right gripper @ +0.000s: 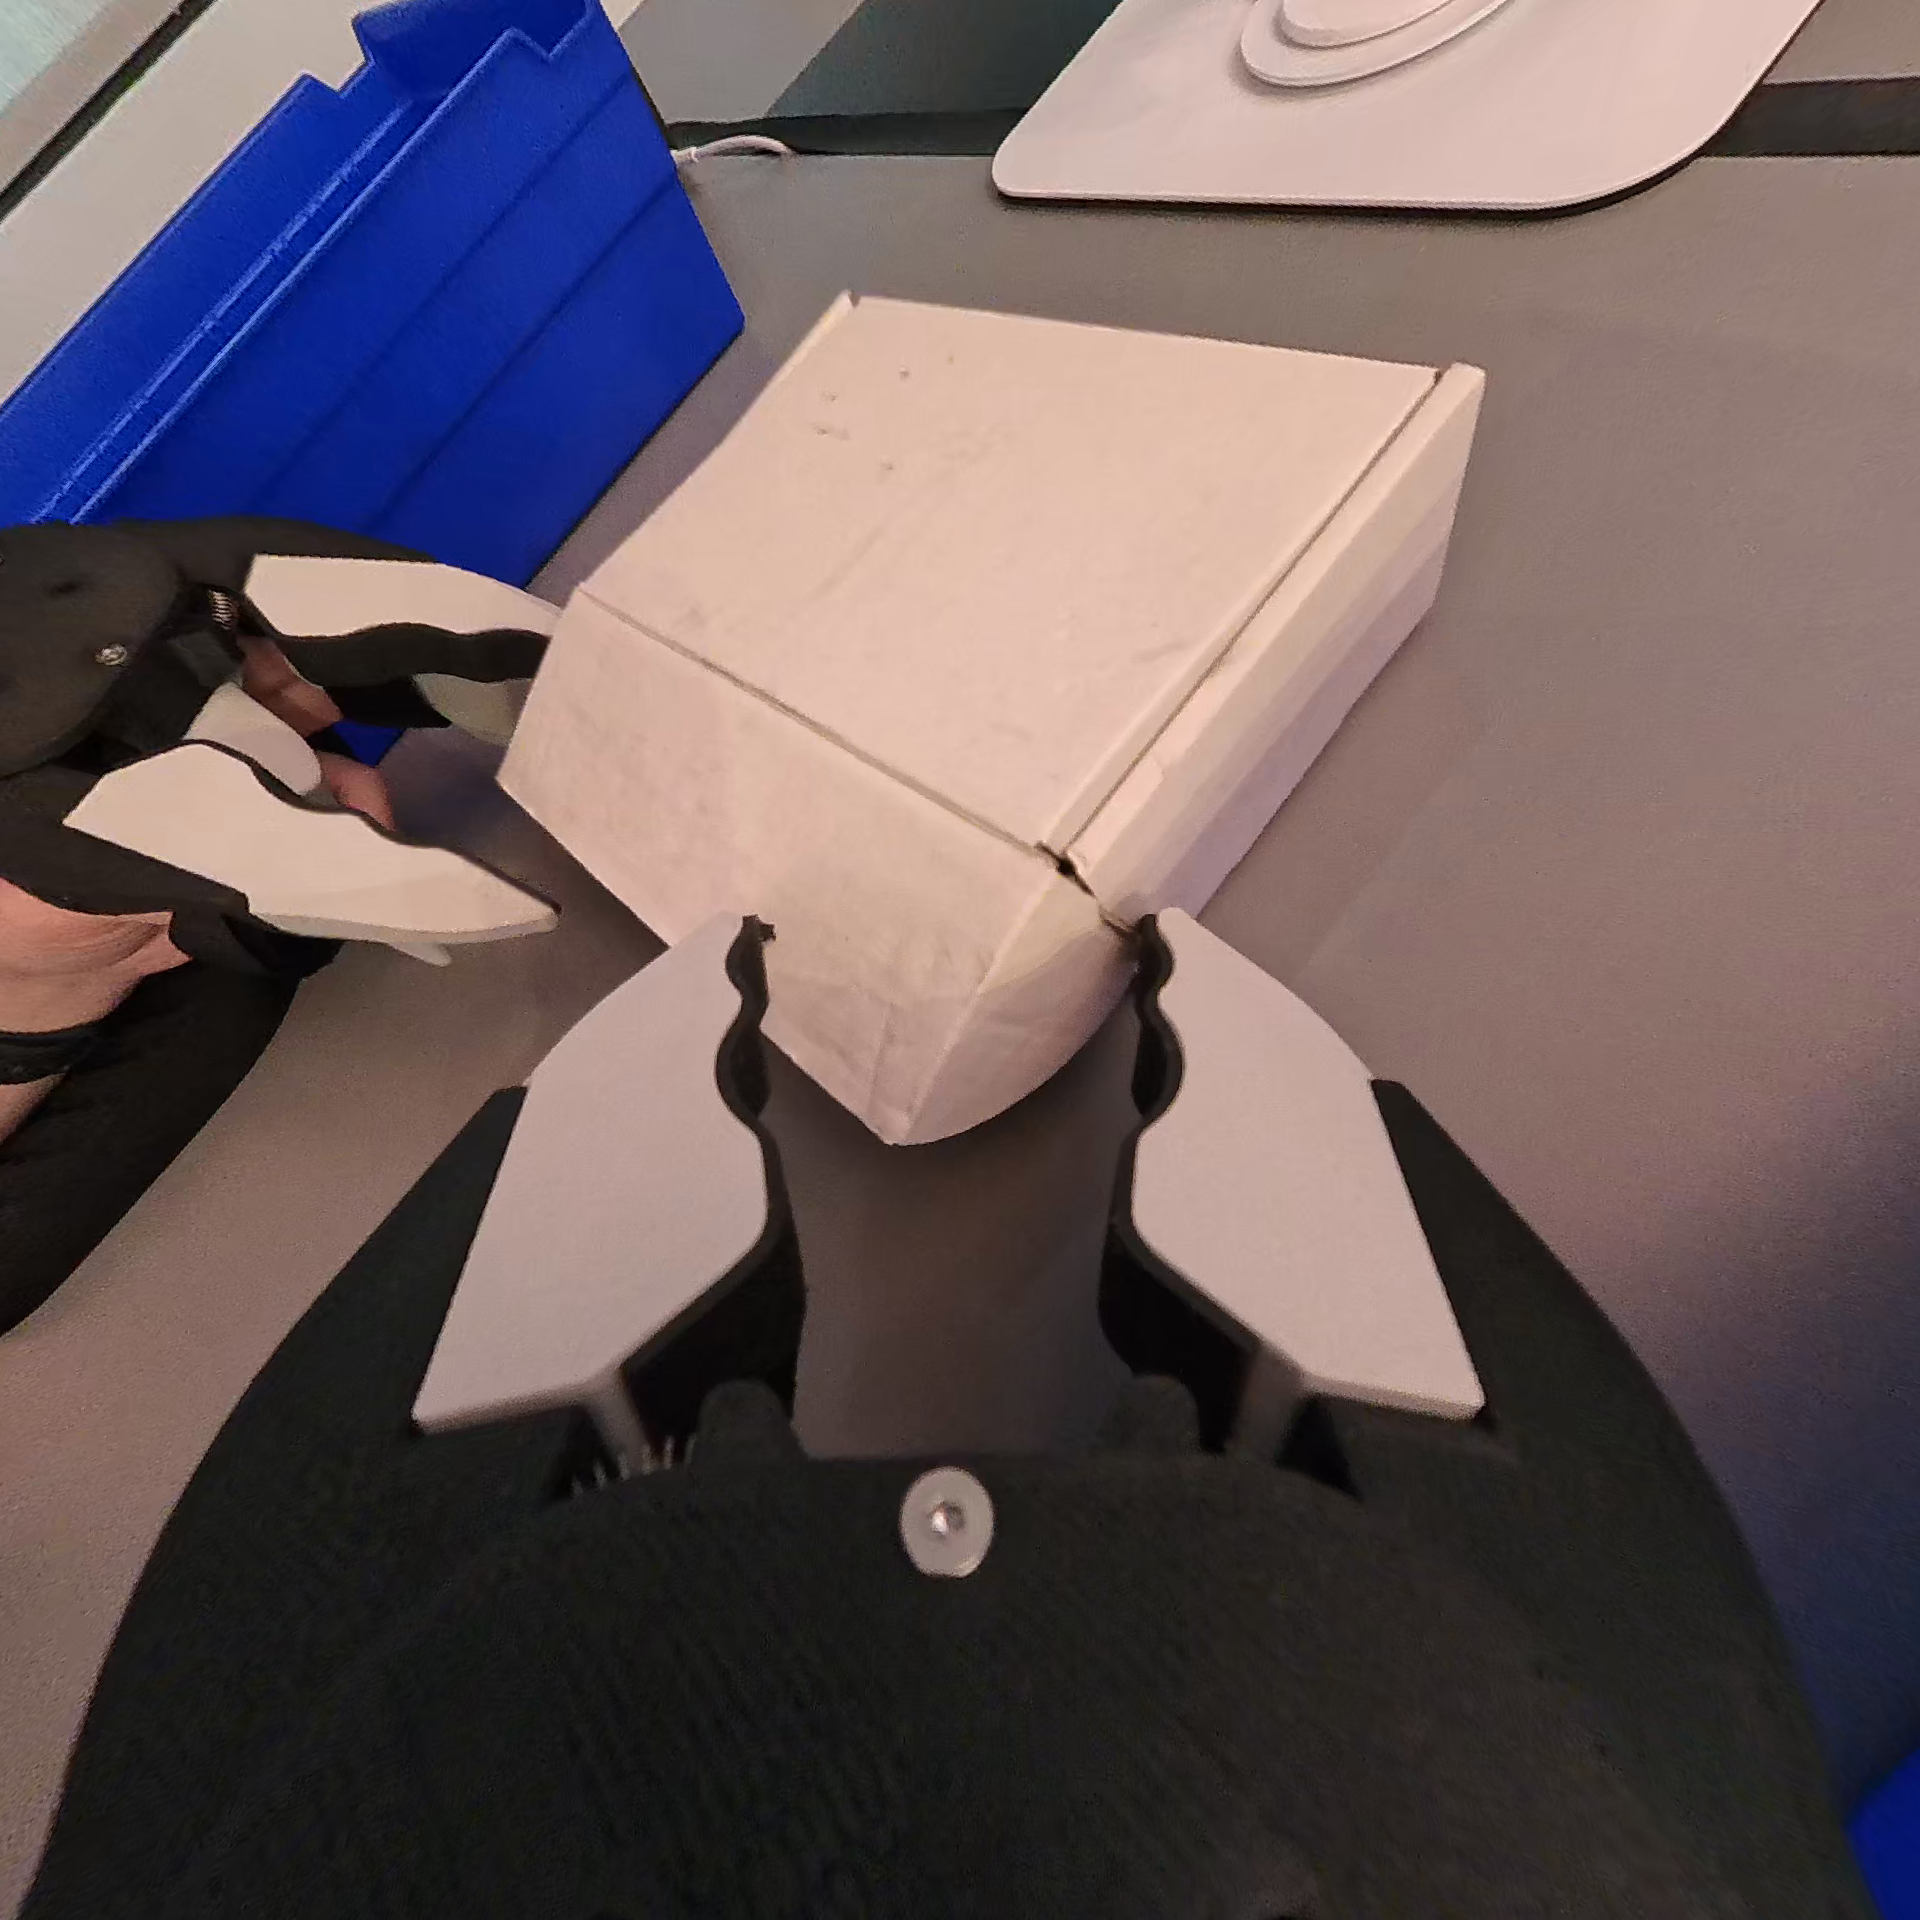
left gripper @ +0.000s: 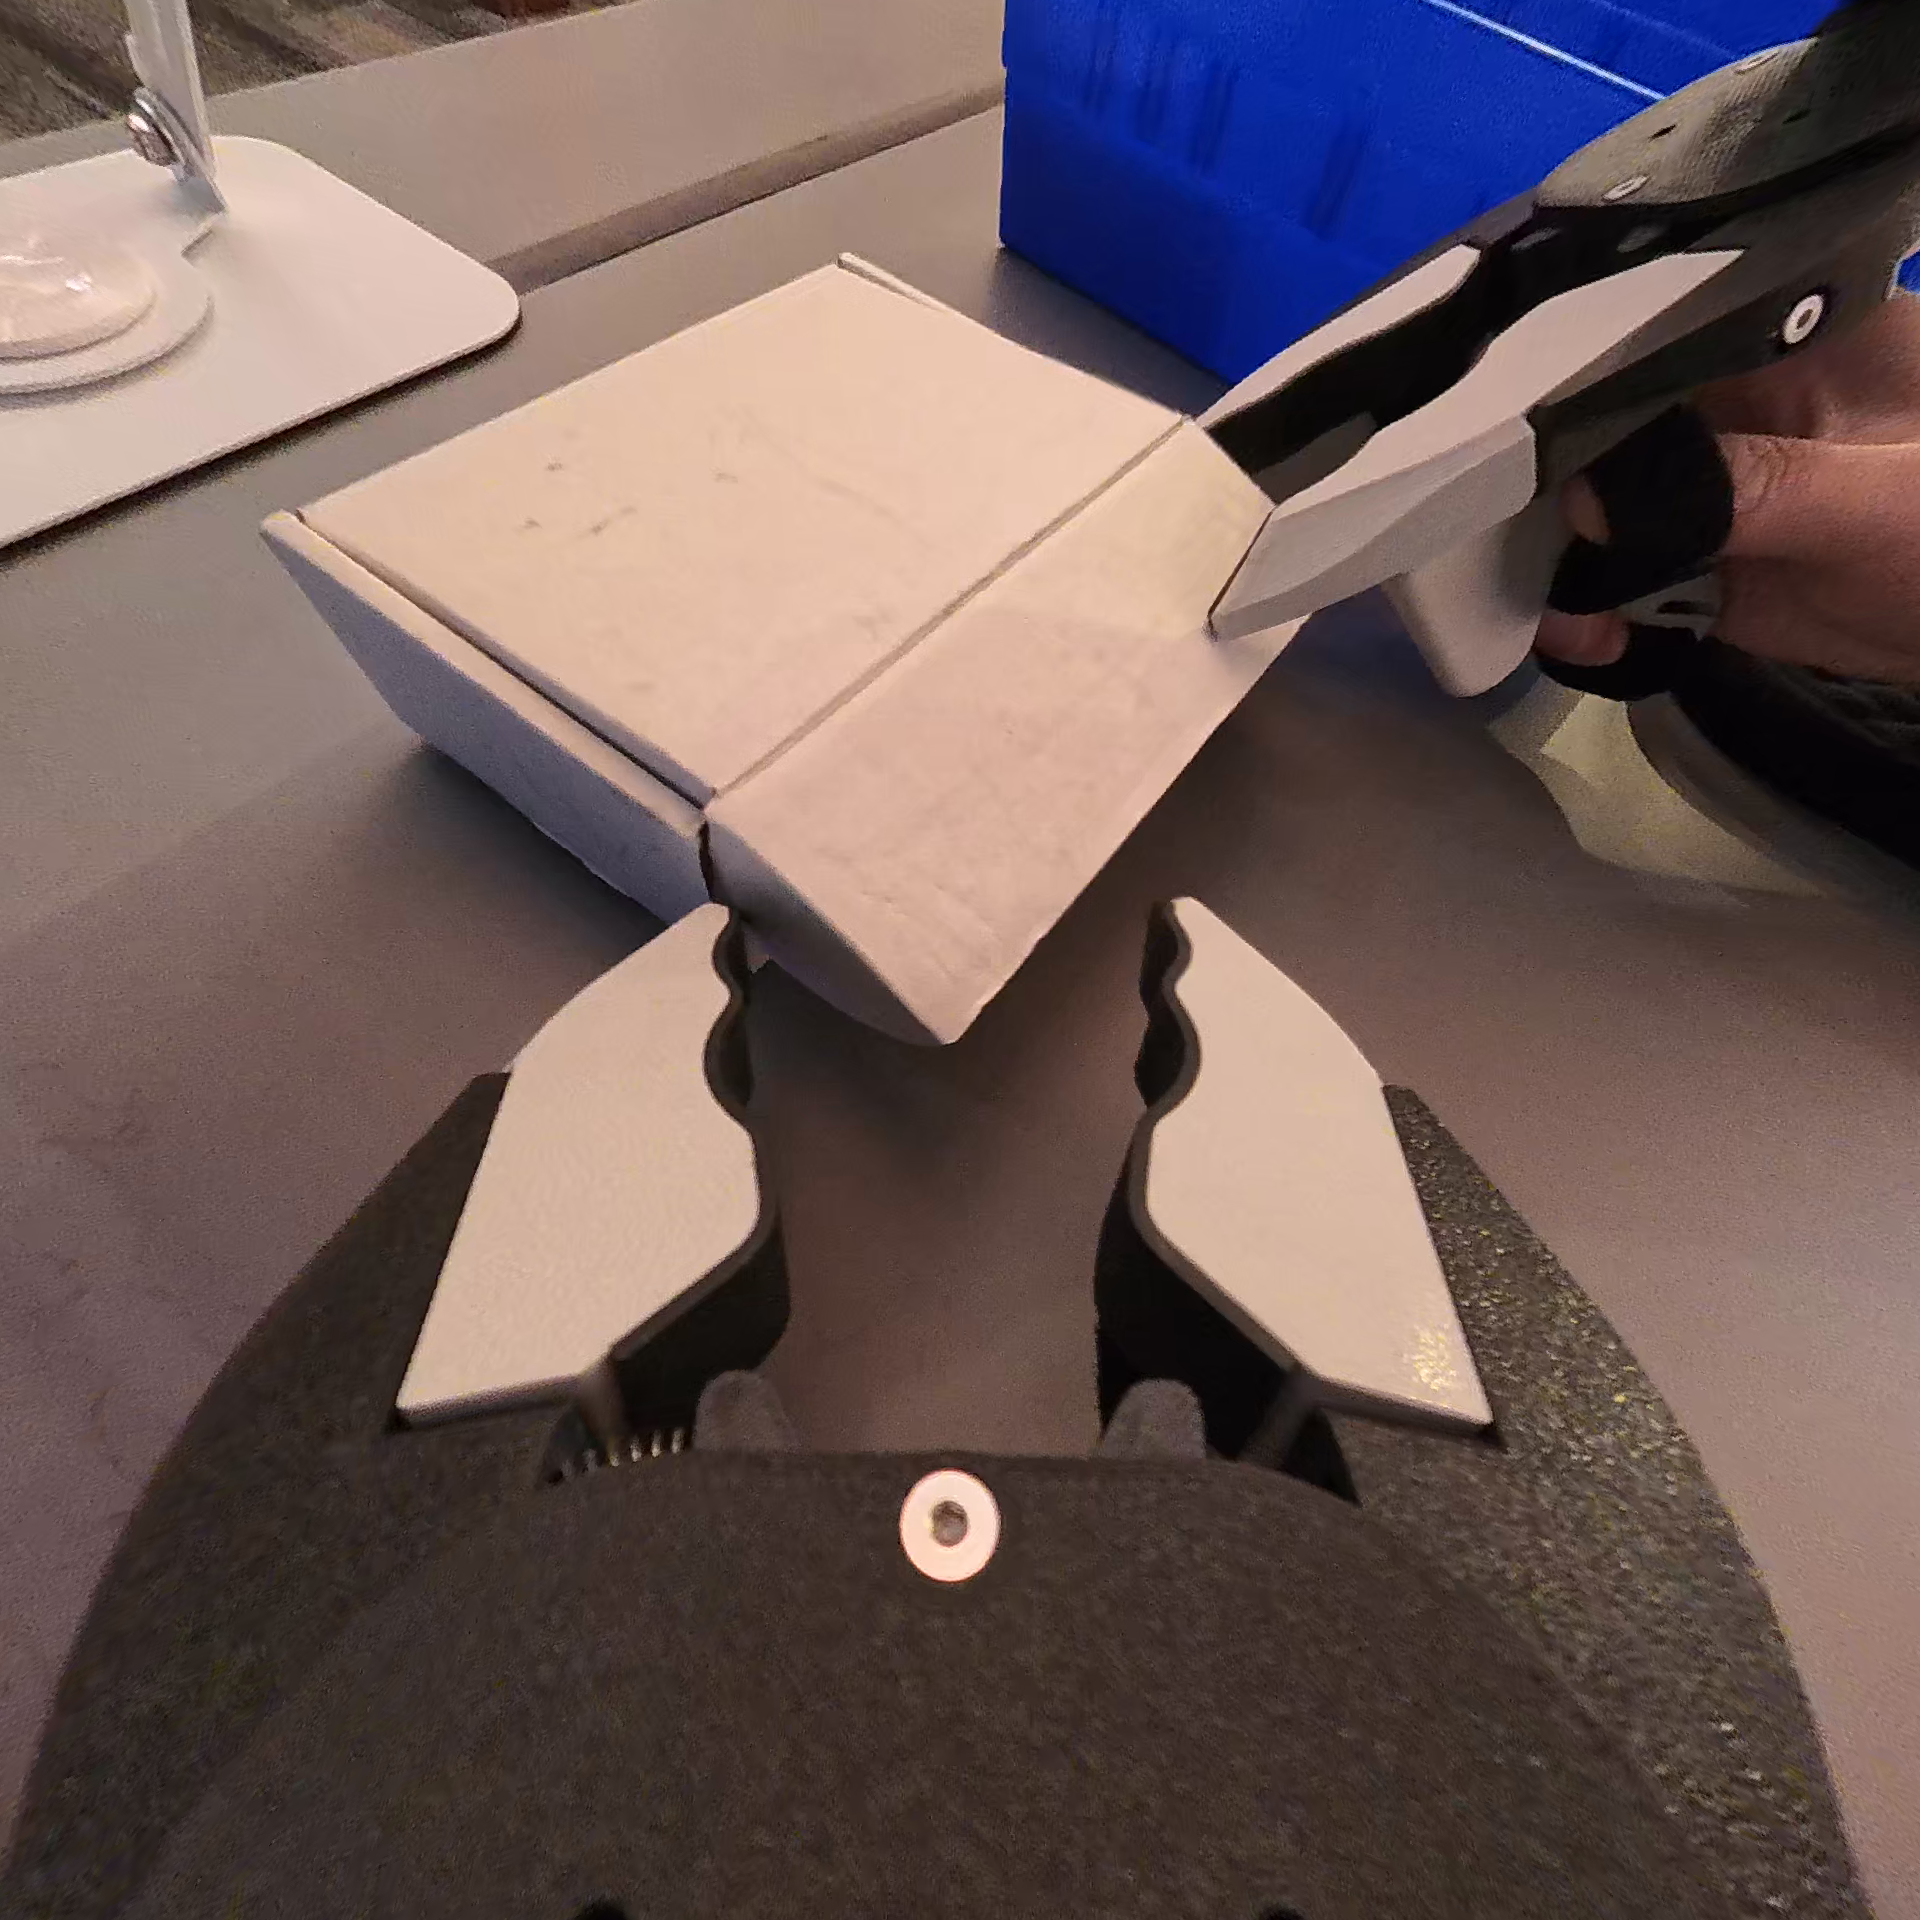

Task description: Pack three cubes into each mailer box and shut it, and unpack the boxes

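Note:
A white mailer box (left gripper: pixel 727 499) lies on the grey table with its lid down. Its front flap (left gripper: pixel 987 748) sticks out slanted, not tucked in. No cubes show; the inside is hidden. My left gripper (left gripper: pixel 945 925) is open, and one corner of the flap hangs between its fingertips. My right gripper (right gripper: pixel 948 925) is open around the flap's other corner (right gripper: pixel 914 1039). It also shows in the left wrist view (left gripper: pixel 1236 520), at the far end of the flap. The right wrist view shows the box (right gripper: pixel 987 540) and the open left gripper (right gripper: pixel 540 769) beside the flap.
A blue plastic bin (left gripper: pixel 1247 156) stands right behind the box; it also shows in the right wrist view (right gripper: pixel 364 312). A white flat stand base (left gripper: pixel 260 343) lies at the back on the other side (right gripper: pixel 1403 104). A person's gloved hand (left gripper: pixel 1662 520) holds the right gripper.

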Demonstrator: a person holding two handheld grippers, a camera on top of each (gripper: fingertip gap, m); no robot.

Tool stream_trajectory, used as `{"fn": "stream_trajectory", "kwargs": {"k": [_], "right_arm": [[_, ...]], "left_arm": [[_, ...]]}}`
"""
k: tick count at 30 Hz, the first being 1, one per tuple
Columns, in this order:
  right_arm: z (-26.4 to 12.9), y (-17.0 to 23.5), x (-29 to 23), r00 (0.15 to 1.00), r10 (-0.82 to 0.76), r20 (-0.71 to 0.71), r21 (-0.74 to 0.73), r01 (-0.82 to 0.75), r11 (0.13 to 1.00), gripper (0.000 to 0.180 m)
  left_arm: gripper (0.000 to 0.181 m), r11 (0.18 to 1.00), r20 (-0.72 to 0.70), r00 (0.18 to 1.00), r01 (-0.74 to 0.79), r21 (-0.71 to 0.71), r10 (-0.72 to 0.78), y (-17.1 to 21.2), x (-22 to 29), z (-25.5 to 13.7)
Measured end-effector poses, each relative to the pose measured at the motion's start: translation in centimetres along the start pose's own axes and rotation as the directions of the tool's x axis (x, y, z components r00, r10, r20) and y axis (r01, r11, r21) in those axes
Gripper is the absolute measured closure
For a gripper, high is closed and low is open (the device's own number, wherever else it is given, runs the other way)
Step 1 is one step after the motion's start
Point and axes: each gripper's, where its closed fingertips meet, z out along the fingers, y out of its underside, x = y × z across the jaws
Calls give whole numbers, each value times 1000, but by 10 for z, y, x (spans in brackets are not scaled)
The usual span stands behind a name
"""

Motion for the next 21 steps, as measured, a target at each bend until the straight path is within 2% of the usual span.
{"fn": "stream_trajectory", "kwargs": {"k": [1, 7, 11, 15, 21], "right_arm": [[0, 0, 0, 1000, 1, -1, 2, 0, 1000, 110], [0, 0, 3, 1000, -3, -15, 3, 3, 1000, 110], [0, -1, 4, 1000, -1, -16, 2, 1, 1000, 110], [3, -1, 4, 999, -21, -30, -3, 21, 1000, 111], [5, 1, 6, 998, -36, -43, -22, 35, 999, 112]], "left_arm": [[108, 1000, -7, 1000, 13, -1, -13, 0, 0, 1], [97, 993, -95, 989, 115, 31, -112, -7, 4, 1], [122, 986, -19, 987, 161, 40, -160, -8, -9, 3], [128, 972, -1, 974, 226, 63, -227, -11, -18, 5], [133, 971, 31, 971, 235, 54, -237, -10, -23, 7]]}}
